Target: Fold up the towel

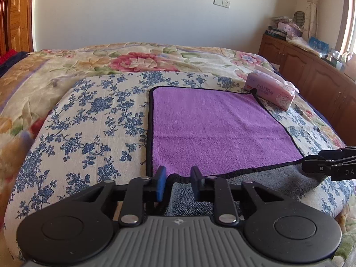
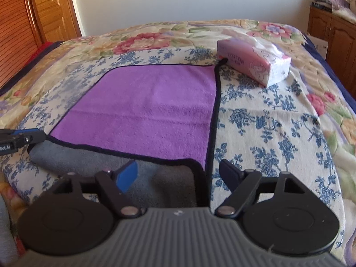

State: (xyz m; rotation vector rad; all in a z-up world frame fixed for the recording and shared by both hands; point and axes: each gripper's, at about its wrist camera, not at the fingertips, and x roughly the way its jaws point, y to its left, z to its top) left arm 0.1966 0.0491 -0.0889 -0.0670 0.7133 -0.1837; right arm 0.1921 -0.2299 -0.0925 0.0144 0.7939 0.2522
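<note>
**Near hem lifted between two grippers, fold runs away from them**

Nearest the cameras, the towel's (image 1: 213, 122) near edge is turned up, its grey underside showing along the bottom of both views. In the left wrist view the left gripper (image 1: 178, 179) sits at bottom centre, its jaws narrowed with the black-piped hem bunched between the blue pads; it looks clamped on the towel's near-left corner, though a slim gap remains on either side. In the right wrist view the right gripper (image 2: 179, 174) has its jaws spread wide, the near-right corner lying in the gap, touching neither pad as far as can be seen, so it grips nothing.

The lifted hem runs across the frame from one gripper to the other; that is the towel's long axis for the coming move. Both grippers stand at the same near edge, one per corner, neither closer to the far side. The fold would likely carry this hem toward the upper part of the frame, once the right jaws close.

Farther on, the purple face lies flat on the blue-flowered cloth (image 1: 93, 115). At the far right corner a tissue pack (image 2: 253, 63) rests, touching the towel's hanging loop.
</note>
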